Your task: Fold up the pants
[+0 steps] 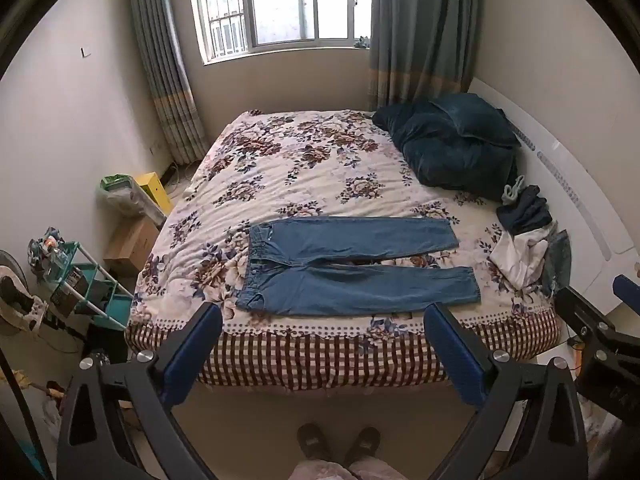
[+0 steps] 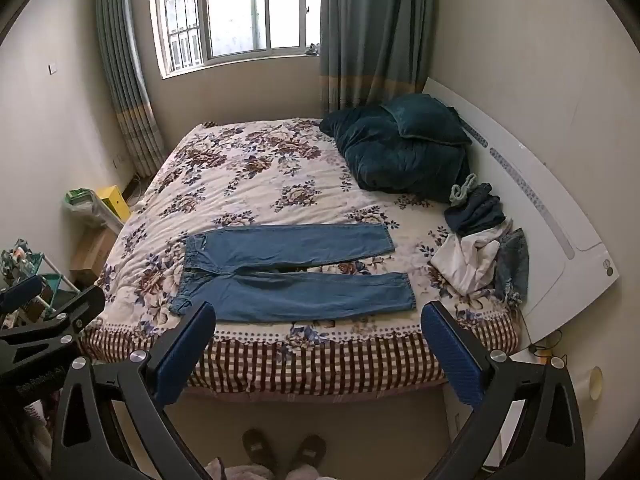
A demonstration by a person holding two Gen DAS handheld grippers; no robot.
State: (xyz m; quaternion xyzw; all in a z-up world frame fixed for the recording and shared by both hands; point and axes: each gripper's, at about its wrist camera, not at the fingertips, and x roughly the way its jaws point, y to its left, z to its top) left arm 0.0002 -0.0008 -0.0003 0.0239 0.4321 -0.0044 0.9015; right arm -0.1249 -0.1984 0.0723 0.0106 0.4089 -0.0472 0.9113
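Note:
Blue jeans (image 1: 352,266) lie flat on the floral bedspread (image 1: 304,168) near the bed's front edge, waistband to the left, both legs spread apart and pointing right. They also show in the right wrist view (image 2: 292,272). My left gripper (image 1: 322,316) is open and empty, held in the air before the bed's front edge, short of the jeans. My right gripper (image 2: 318,314) is open and empty at the same height, and it shows at the right edge of the left wrist view (image 1: 600,320).
A dark teal pillow and quilt (image 1: 456,140) lie at the bed's far right. A pile of clothes (image 1: 524,236) sits right of the jeans by the white headboard (image 1: 580,208). A teal rack (image 1: 84,280), boxes and bags stand on the floor left. My feet (image 1: 340,440) are below.

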